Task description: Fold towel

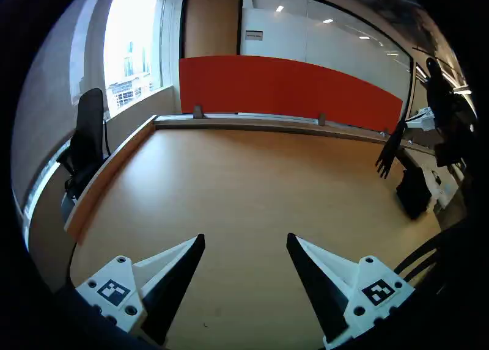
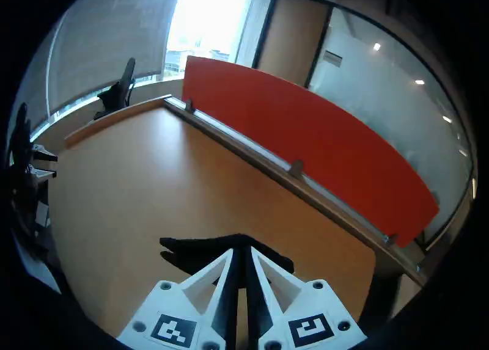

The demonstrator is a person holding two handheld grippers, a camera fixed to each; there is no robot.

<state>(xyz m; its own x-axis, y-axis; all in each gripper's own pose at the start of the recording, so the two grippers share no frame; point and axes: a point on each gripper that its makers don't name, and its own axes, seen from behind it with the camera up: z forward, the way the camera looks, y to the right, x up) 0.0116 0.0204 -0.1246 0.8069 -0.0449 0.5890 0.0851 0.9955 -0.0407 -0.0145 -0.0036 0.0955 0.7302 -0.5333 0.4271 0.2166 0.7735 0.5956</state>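
- Left gripper (image 1: 244,236): we note its fingers spread wide with nothing between them, poised above bare wood.
- Right gripper (image 2: 242,250): fingers drawn nearly together, with a thin slit left between them. They are clamped on a fold of the black towel (image 2: 195,252), which sticks out to both sides of the tips.
- In the left gripper view we see the towel (image 1: 387,154) as a dark strip hanging above the right end of the tabletop (image 1: 244,179), apart from the wood.
- Just below it sits a dark blocky thing (image 1: 414,192) near the right edge. We cannot tell what it is.
- Far edge: a grey rail (image 1: 257,121) runs its whole length, with a red divider panel (image 1: 287,87) standing upright on it.
- Left edge: a lighter lip (image 1: 110,170) meets the rail at the far-left corner.
- In the right gripper view the tabletop ends at a corner (image 2: 370,258) below the panel's right end.
- Open room: the wood between the left fingers and the rail is bare across its width.
- Beyond the left edge there is an office chair (image 1: 85,136) under a bright window (image 1: 131,44). A glass wall (image 1: 342,44) stands behind the panel.
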